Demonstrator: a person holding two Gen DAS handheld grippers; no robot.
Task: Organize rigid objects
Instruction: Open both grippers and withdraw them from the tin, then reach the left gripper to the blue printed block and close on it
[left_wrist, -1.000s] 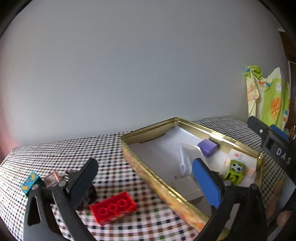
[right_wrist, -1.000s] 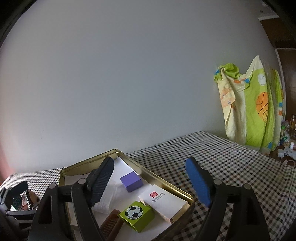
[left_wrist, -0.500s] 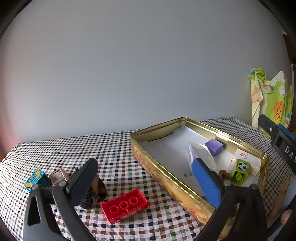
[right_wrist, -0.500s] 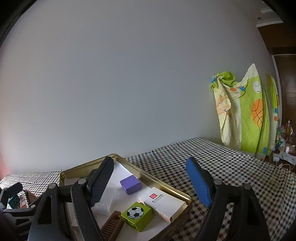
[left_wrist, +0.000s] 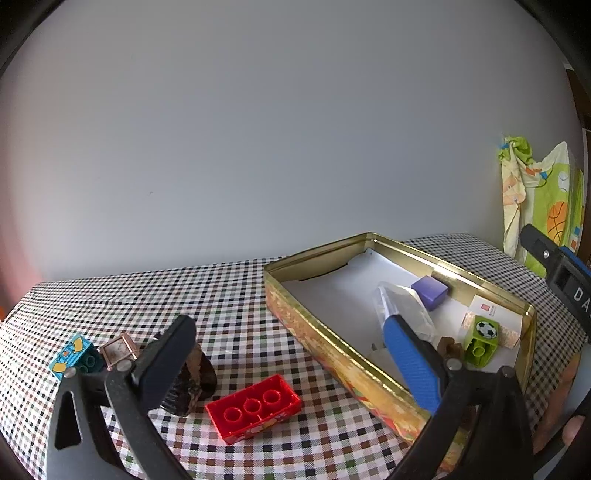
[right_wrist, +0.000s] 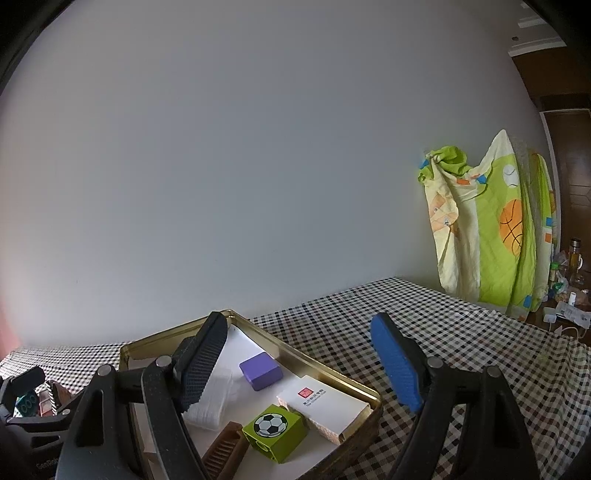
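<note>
Left gripper (left_wrist: 291, 354): jaws spread wide, nothing between them — hovering above the red brick (left_wrist: 253, 407) on the checked counter (left_wrist: 236, 295).
Right gripper (right_wrist: 299, 365): jaws wide apart, holding nothing — over the tin's right rim.
Gold tin (left_wrist: 321, 354): holds purple block (right_wrist: 260, 370), green football block (right_wrist: 275, 432), white card box (right_wrist: 323, 402).

Shiny gold metal tin (left_wrist: 448, 266), glossy plastic red brick (left_wrist: 254, 407)

"DA" on right tongs (left_wrist: 569, 280) (cut off)
</note>
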